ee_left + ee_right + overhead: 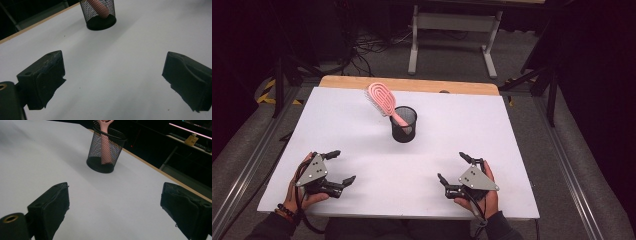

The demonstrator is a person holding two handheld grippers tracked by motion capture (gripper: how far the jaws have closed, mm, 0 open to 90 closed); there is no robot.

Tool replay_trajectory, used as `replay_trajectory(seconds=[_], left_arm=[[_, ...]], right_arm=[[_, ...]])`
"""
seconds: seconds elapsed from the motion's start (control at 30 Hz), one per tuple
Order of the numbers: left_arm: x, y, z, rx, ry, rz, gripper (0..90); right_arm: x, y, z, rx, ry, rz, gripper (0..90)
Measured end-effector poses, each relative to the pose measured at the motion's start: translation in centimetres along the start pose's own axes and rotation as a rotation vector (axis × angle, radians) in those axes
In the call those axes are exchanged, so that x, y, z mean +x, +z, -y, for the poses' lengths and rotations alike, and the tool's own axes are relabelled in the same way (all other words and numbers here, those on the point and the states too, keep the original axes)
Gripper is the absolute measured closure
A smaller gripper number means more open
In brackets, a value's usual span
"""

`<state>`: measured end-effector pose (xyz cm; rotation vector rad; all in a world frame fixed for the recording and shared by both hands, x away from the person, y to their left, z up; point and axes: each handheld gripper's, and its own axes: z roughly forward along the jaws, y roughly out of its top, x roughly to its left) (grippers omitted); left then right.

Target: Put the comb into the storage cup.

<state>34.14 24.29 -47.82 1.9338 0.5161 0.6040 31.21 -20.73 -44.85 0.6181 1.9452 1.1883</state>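
A dark room surrounds a white table with a strip of bare wood along its far edge, and beyond it the high view takes in grey floor, tangled cables and the legs of a pale frame. Near the middle of the table, toward the far side, stands a black mesh cup, upright, with a pink hairbrush set handle-down inside it; the brush head leans out over the rim toward the left and the far edge. The high view alone gives that whole brush head and its bristles. The left gripper view cuts the mesh cup off at the top and shows just the pink handle through the mesh, while the right gripper view shows the full cup with the handle rising above its rim, plus a lit shelf in the dark background. The left gripper rests low over the near left of the table, its jaws spread wide with bare white surface between them. The right gripper sits at the near right, likewise spread wide and holding nothing. Both are well apart from the cup.
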Motion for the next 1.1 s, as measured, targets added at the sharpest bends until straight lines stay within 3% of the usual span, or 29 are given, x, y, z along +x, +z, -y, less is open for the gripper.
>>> replay_trajectory(seconds=[0.97,1.1], left_arm=[[0.32,0.43,-0.27,0.020,0.018,-0.005,5.1],[0.38,0.36,-0.30,0.019,0.012,-0.008,5.1]], right_arm=[[-0.46,-0.16,0.37,-0.002,0.005,0.013,9.2],[-0.56,-0.24,0.29,-0.009,0.024,0.014,9.1]])
